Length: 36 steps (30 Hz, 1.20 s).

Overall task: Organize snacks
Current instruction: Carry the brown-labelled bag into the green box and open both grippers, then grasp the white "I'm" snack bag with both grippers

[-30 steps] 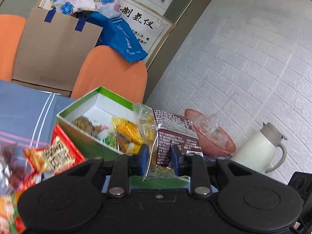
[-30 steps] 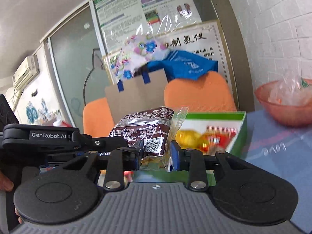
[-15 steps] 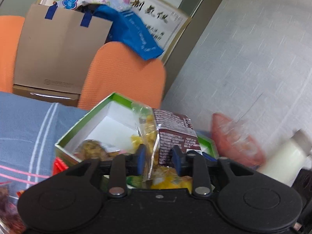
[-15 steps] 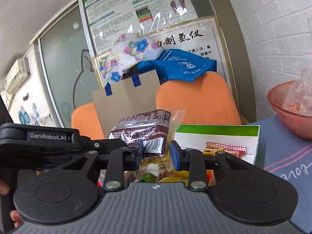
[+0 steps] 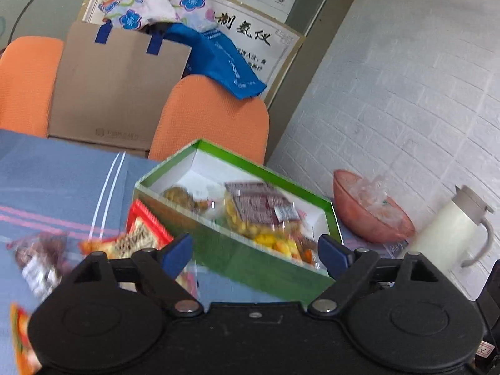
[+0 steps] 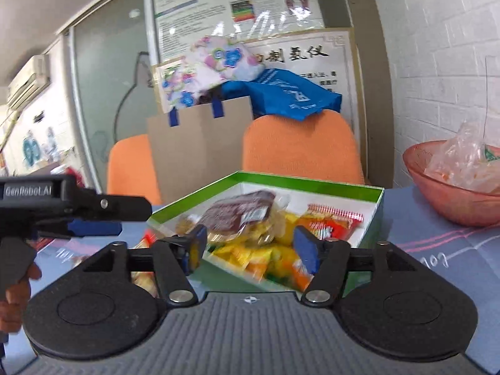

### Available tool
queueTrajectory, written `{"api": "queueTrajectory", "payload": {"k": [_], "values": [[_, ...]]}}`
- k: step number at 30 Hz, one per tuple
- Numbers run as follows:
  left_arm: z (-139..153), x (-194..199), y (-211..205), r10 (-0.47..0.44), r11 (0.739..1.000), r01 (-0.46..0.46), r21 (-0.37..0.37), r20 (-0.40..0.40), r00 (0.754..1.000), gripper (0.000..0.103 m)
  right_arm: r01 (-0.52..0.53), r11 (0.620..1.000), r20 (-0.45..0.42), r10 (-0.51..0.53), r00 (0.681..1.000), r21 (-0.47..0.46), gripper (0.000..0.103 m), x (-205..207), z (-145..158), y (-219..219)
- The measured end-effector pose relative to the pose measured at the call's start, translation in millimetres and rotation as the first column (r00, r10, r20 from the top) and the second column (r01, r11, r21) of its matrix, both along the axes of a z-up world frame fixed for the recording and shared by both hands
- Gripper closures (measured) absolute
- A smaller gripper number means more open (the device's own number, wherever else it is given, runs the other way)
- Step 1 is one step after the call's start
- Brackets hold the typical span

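With both our claws, left (image 5: 255,254) and right (image 6: 248,247), spread empty, the brown packet (image 5: 261,207) lies ahead in the green box (image 5: 265,168); next we must grasp a loose red snack (image 5: 142,234) at lower left.

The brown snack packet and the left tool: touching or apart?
Apart. In the left wrist view the left tool is open, and the brown snack packet lies in the green box beyond its fingertips.

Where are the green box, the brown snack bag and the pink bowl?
Green box (image 5: 250,259), left wrist view, on its near green wall.
Brown snack bag (image 5: 259,203), left wrist view, on its dark printed face, inside the box.
Pink bowl (image 6: 437,193), right wrist view, on its outer wall below the rim.
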<state>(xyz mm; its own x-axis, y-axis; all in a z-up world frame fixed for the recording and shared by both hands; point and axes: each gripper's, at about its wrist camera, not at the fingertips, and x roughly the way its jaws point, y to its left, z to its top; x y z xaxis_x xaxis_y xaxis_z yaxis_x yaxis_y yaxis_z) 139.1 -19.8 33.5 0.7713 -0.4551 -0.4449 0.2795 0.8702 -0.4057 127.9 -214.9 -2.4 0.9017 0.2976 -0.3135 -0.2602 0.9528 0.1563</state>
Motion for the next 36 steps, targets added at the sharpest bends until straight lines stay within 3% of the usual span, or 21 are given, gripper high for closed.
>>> {"api": "queueTrajectory", "payload": {"k": [7, 13, 16, 18, 25, 29, 31, 33, 34, 36], "values": [[-33, -64, 8, -0.067, 0.997, 0.064, -0.034, -0.109, 0.992, 0.000, -0.061, 0.996, -0.134, 0.069, 0.989, 0.064, 0.000, -59, -27, -4], [-69, -86, 7, -0.124, 0.991, 0.108, -0.079, -0.230, 0.965, 0.000, -0.073, 0.994, -0.242, 0.091, 0.966, 0.084, 0.000, -85, -50, 7], [-75, -85, 7, -0.147, 0.986, 0.120, -0.118, -0.252, 0.956, 0.000, -0.097, 0.989, -0.252, 0.123, 0.960, 0.115, 0.000, -87, -54, 14], [-78, -83, 5, -0.165, 0.981, 0.132, -0.140, -0.260, 0.951, 0.012, -0.110, 0.985, -0.268, 0.141, 0.953, 0.130, 0.004, -85, -58, 20], [-80, -80, 7, -0.158, 0.980, 0.116, -0.164, -0.271, 0.950, 0.014, -0.109, 0.984, -0.272, 0.145, 0.952, 0.142, 0.005, -87, -61, 21], [-82, -76, 4, -0.171, 0.977, 0.128, -0.170, -0.268, 0.948, 0.020, -0.116, 0.986, -0.258, 0.144, 0.955, 0.122, 0.005, -88, -62, 25], [-83, -75, 5, -0.171, 0.978, 0.129, -0.167, -0.265, 0.949, 0.030, -0.118, 0.986, -0.251, 0.143, 0.957, 0.115, 0.011, -88, -64, 24], [-86, -73, 6, -0.170, 0.977, 0.127, -0.173, -0.269, 0.948, 0.046, -0.121, 0.986, -0.245, 0.146, 0.958, 0.117, 0.019, -87, -65, 25], [-88, -73, 6, -0.167, 0.976, 0.121, -0.181, -0.270, 0.948, 0.046, -0.127, 0.985, -0.239, 0.151, 0.959, 0.114, 0.021, -87, -66, 26], [-87, -73, 4, -0.161, 0.978, 0.119, -0.171, -0.260, 0.952, 0.052, -0.150, 0.981, -0.235, 0.176, 0.956, 0.123, 0.047, -85, -68, 28]]}}
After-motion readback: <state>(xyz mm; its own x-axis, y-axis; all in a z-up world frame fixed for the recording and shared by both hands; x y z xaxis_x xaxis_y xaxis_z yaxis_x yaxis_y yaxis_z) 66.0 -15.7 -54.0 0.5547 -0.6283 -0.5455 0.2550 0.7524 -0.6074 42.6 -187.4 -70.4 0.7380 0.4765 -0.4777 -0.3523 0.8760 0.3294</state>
